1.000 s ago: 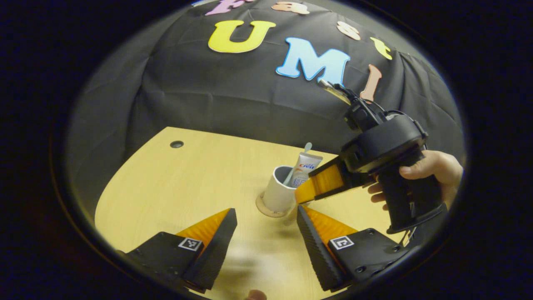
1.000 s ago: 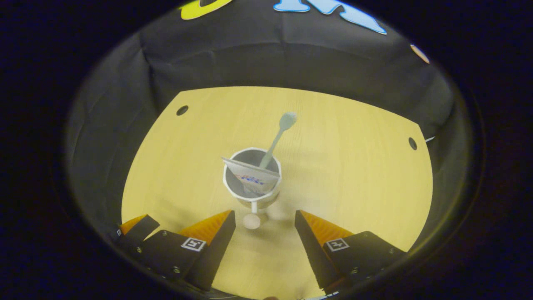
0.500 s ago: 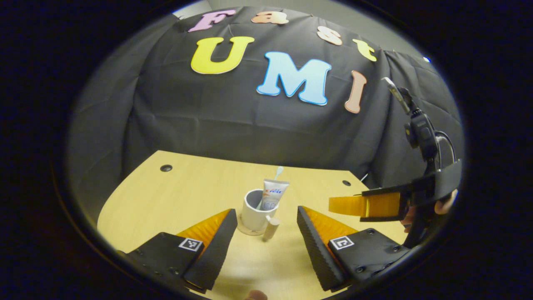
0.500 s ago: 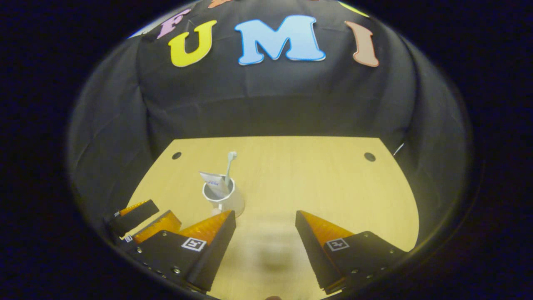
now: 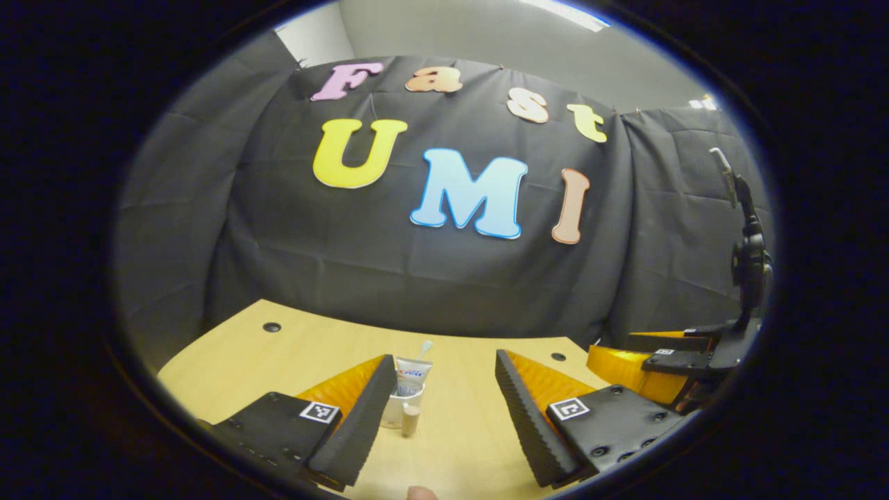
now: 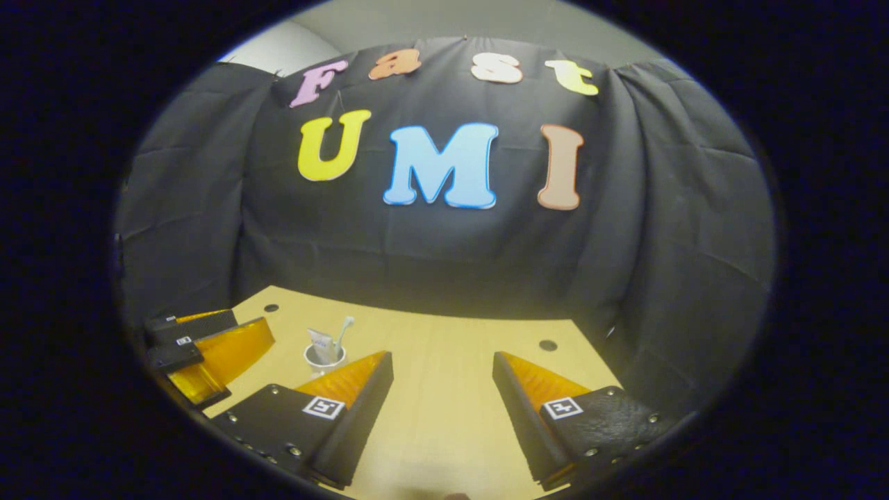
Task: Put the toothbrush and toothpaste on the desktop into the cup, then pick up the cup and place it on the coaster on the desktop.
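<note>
Both grippers are spread open and hold nothing: the left gripper (image 5: 439,410) and the right gripper (image 6: 442,410) hang above the bench (image 6: 444,347), well apart from the cup (image 6: 323,358). Toothbrush (image 6: 343,329) and toothpaste (image 6: 320,343) stand inside that cup. Whether a coaster lies under it I cannot tell; if so, the task looks finished and nothing more is needed

Desk (image 5: 465,444) pale wood-grain laminate, smooth, faint sheen, cup (image 6: 324,359) white, smooth, glossy, tube (image 5: 412,376) shiny plastic, wall (image 6: 430,243) matt black cloth, creased, left gripper (image 5: 439,410) pads ribbed, matt.
</note>
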Demonstrator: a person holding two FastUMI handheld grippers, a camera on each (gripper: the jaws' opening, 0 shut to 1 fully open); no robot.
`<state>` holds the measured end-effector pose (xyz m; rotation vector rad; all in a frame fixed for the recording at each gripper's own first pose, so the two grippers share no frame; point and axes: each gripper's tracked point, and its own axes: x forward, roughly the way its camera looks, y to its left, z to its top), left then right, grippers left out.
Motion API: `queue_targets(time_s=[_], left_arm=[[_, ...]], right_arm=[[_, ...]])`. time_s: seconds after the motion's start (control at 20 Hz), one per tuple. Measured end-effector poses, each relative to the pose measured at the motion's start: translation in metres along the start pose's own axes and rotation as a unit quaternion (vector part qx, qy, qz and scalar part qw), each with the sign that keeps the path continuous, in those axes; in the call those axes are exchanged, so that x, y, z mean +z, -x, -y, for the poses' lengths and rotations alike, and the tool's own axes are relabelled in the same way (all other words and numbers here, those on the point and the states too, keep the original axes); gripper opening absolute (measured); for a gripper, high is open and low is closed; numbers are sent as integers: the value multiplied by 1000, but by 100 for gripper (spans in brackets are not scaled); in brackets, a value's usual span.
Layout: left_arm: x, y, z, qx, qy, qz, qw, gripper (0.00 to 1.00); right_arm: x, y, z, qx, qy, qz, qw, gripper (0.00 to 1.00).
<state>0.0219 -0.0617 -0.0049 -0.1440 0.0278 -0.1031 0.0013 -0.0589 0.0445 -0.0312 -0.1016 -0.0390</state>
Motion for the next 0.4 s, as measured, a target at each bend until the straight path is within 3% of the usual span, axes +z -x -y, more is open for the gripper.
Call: queue_targets(time_s=[0.4], left_arm=[[12,40,14,35,3,37,999,94]], right_arm=[[24,40,21,-10,40,89,995,88]])
